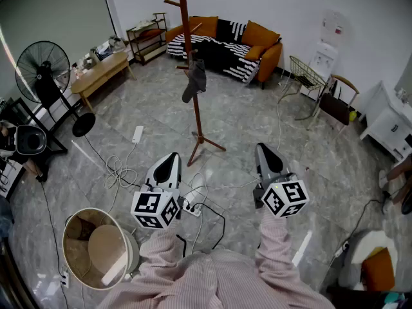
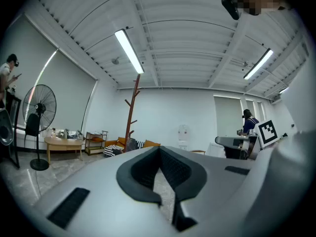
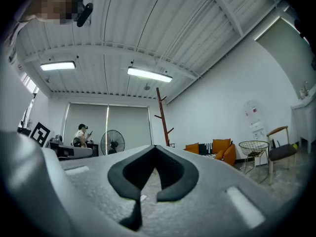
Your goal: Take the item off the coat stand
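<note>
The coat stand (image 1: 197, 118) is matt wood, item (image 1: 195, 79) soft cloth, floor (image 1: 257, 121) glossy stone.

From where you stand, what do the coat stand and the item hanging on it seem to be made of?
Coat stand: probably wood, reddish-brown with a smooth stained look and branch-like pegs. Hanging item: soft dark grey fabric, matte; it droops limply, perhaps a sock.
</note>
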The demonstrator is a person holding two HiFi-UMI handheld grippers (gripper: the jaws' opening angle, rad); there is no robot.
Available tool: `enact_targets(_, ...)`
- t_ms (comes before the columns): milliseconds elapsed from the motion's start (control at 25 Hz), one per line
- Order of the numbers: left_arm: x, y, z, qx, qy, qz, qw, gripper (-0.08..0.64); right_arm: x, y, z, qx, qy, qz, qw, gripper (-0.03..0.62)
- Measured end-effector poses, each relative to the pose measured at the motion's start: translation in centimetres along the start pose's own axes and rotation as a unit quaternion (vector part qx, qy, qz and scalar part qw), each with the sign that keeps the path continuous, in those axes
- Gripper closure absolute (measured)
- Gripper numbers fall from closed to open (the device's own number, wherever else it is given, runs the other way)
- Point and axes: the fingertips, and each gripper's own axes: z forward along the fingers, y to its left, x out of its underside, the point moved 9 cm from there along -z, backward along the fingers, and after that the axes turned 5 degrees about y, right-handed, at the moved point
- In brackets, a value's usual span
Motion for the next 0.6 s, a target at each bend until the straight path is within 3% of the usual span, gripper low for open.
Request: enact_targets(600, 1.8, -1.5, 1.5, -0.013, 0.024, -0.013, 0.9995, 0.558, 1.0, -2.1, 1.3, -0.011, 0.008, 0.022, 1.000, 0.588)
